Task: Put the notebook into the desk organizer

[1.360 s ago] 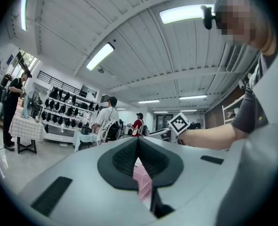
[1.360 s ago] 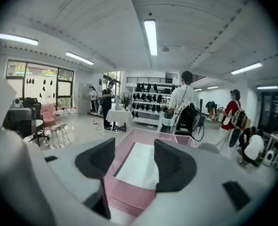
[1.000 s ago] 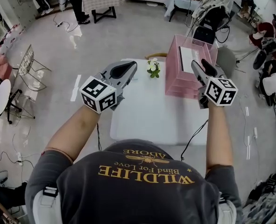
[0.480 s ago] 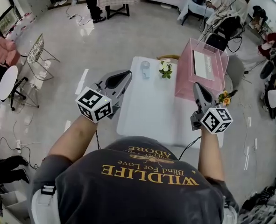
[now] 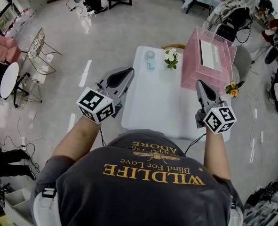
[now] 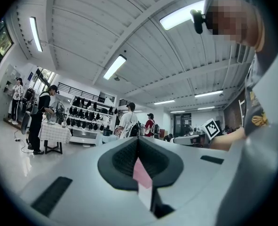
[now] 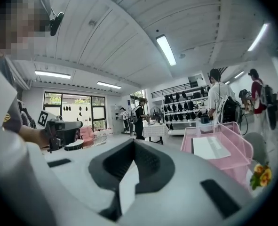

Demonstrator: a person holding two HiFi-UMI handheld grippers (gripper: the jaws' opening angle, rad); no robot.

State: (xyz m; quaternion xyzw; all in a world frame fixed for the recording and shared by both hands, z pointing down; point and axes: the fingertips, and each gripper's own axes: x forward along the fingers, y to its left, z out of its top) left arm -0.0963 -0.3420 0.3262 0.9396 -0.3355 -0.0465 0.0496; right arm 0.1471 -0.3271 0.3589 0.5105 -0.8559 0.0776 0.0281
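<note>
On the bench's [image 5: 153, 102] far right corner: pink desk organizer [image 5: 194, 74] with the white notebook [image 5: 209, 52] inside, so the task looks done.
Right tool [image 5: 201, 84]: clenched on nothing, level, just short of the organizer, apart from it.
Left tool [image 5: 125, 72]: clenched, empty, at the bench's left edge; likely idle, nothing left to carry.
Around: white flowers [image 5: 171, 57], small glass [image 5: 150, 57], orange flowers [image 5: 232, 89]; nothing blocks either tool.
</note>
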